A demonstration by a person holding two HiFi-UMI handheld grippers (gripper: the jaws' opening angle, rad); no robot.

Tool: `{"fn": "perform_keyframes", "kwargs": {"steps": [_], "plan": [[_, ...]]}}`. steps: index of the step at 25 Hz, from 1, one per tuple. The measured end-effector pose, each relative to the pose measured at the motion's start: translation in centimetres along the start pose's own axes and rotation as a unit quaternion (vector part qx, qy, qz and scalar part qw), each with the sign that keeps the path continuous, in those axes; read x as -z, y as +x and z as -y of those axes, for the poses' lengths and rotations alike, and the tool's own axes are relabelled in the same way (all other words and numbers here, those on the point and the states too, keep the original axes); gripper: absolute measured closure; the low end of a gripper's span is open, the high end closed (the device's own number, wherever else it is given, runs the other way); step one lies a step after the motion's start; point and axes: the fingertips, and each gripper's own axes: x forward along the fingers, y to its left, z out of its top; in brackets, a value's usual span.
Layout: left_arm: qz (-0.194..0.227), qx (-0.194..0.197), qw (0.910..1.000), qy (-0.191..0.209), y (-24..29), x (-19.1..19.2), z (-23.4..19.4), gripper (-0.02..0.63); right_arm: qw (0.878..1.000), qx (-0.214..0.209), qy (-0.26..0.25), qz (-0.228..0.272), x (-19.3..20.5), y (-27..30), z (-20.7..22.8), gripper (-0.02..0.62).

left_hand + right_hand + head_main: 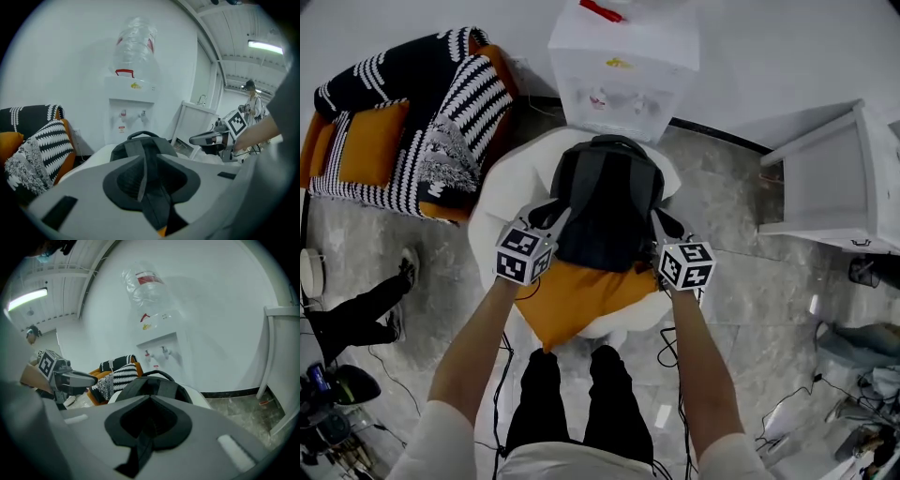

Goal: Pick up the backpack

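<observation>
Now the backpack (607,202) lies just ahead between our tools, long axis running up-frame; left tool (551,217) narrowly parted, right tool (663,223) closed, both empty.

The water dispenser (623,66) is cut off at 12 o'clock, a bystander's legs (356,314) at 9 o'clock. The backpack (605,202) hides much of the orange cushion (572,300). My right gripper (658,220) covers the shoulder strap (139,452) where its closed jaws pinch it.

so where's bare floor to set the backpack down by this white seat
Bare floor between white seat and white cabinet. Also left of the seat, in front of the striped armchair. Crowded with cables lower right.
</observation>
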Motion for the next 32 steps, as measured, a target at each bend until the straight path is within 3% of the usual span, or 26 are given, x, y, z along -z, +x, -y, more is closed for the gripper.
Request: {"fn": "perform_keyframes", "kwargs": {"steps": [13,15,16,32], "plan": [[-0.025,-0.002,0.9997,0.004,4.9,5.0,-2.0,0.456,0.999,0.013,-0.032,-0.001,3.8,2.8,2.3,0.591],[-0.029,0.0,0.9996,0.003,5.5,5.8,-2.1,0.439,0.999,0.013,-0.034,-0.002,4.4,2.9,2.8,0.529],[-0.031,0.0,0.9995,0.004,5.9,6.1,-2.1,0.433,0.999,0.013,-0.035,-0.002,4.7,3.0,3.1,0.531],[-0.037,0.006,0.9992,0.017,8.8,8.9,-2.7,0.428,0.999,-0.015,-0.051,-0.005,7.3,6.5,3.1,0.479]]}}
